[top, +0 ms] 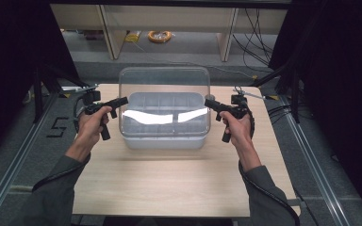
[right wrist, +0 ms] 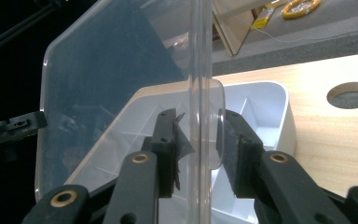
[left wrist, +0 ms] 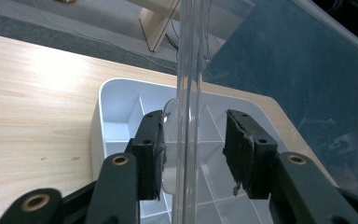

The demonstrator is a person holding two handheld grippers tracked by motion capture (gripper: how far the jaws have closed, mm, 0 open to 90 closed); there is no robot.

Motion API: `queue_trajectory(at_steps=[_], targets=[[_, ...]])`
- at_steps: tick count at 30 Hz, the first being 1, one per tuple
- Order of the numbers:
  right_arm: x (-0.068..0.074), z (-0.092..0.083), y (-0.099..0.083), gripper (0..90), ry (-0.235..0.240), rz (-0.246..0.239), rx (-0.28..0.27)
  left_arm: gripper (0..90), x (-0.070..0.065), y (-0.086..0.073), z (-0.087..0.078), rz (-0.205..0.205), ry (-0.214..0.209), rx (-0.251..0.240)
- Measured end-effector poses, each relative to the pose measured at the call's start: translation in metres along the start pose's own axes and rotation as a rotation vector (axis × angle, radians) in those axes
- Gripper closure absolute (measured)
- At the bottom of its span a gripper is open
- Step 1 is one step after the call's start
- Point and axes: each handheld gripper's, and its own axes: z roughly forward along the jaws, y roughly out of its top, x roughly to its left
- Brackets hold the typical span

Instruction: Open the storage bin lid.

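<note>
I have a claw in each hand, and both are pinched onto the clear lid (top: 164,101) of the white divided box (top: 165,139) that sits in the middle of the wooden table (top: 169,183).

My left claw (left wrist: 193,149) grips the lid's left side tab: the left pad presses on the tab, and the tab's clear edge runs upright between the two pads (the right pad looks a touch off the plastic, its rubber facing frayed at the bottom). The jaws are drawn in as far as the tab lets them.

My right claw (right wrist: 198,149) does the same on the opposite tab, both pads close against the clear plastic, a torn flap of pad lining curling off the left one.

In the high view the left claw (top: 122,101) and right claw (top: 208,102) meet the lid from either side, my hands level with each other. The lid stands tilted above the box, its far edge raised, the compartments of the box showing through it and below it.
</note>
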Motion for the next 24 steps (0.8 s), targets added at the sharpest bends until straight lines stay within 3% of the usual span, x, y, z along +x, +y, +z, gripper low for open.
queue_trajectory(at_steps=[7, 9, 10, 12, 14, 19, 20, 24], targets=[[0.007, -0.009, -0.008, 69.2, 0.006, -0.036, -0.003, 58.1, -0.002, -0.009, -0.014, 0.015, -0.005, -0.006], [0.01, -0.012, -0.011, 69.3, 0.008, -0.023, 0.001, 58.2, -0.004, -0.012, -0.017, 0.019, -0.01, -0.012], [0.009, -0.013, -0.013, 69.2, 0.004, -0.05, -0.008, 58.2, -0.005, -0.013, -0.019, 0.025, -0.003, -0.008], [0.012, -0.017, -0.017, 69.2, 0.005, -0.034, -0.005, 58.2, -0.006, -0.017, -0.023, 0.035, -0.011, -0.006], [0.01, -0.02, -0.02, 69.2, -0.001, -0.075, -0.016, 58.2, -0.006, -0.021, -0.026, 0.035, -0.016, 0.0], [0.018, -0.027, -0.029, 69.2, 0.0, -0.063, -0.014, 57.9, -0.007, -0.034, -0.034, 0.047, -0.016, 0.008], [0.017, -0.028, -0.031, 69.2, 0.006, -0.098, -0.022, 57.9, -0.007, -0.036, -0.036, 0.046, -0.017, 0.007], [0.018, -0.032, -0.04, 69.2, 0.005, -0.092, -0.014, 58.0, -0.007, -0.044, -0.043, 0.055, -0.018, 0.003]])
